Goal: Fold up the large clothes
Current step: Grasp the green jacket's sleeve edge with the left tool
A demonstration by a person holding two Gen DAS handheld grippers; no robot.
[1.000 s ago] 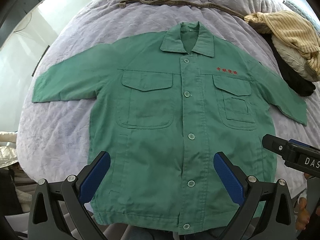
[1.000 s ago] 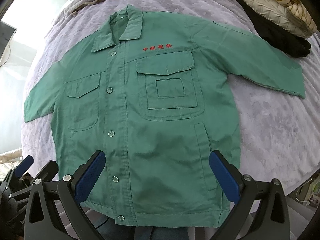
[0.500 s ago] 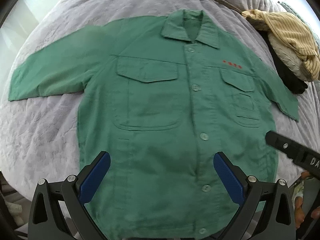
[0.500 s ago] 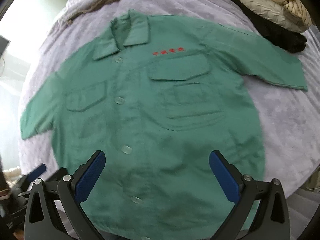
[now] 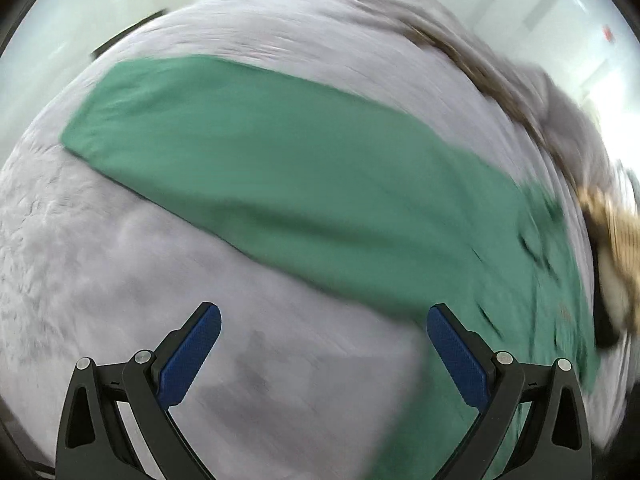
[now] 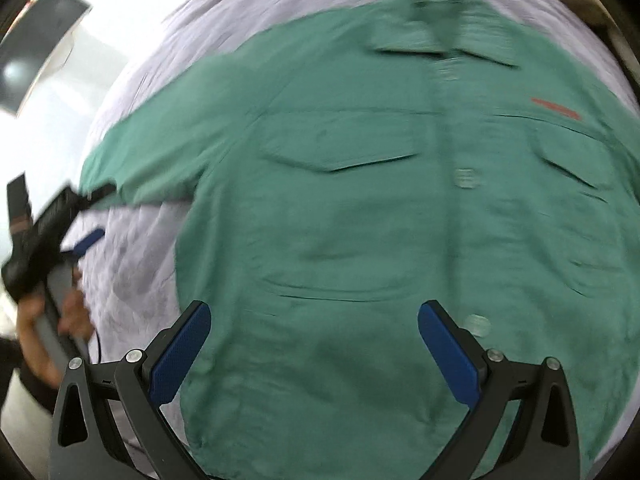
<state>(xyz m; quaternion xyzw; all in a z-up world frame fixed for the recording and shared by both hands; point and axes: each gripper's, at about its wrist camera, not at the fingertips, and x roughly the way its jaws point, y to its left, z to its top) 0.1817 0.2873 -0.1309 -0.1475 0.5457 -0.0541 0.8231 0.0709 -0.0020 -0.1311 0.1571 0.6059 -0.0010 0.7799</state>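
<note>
A green jacket [image 6: 360,220] is lying buttoned and face up on the lilac bedspread [image 5: 100,280], one sleeve [image 5: 260,160] stretching out flat. The left gripper [image 5: 324,354] is hovering just below that sleeve, jaws wide apart and holding nothing — the right gripper [image 6: 314,354] is hanging over the jacket's front, jaws likewise spread and empty

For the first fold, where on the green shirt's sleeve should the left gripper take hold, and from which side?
Probably the cuff end of the sleeve: it lies flat and outstretched on the bedspread, free edge exposed. The left gripper, open, could come in from beyond the cuff.
</note>
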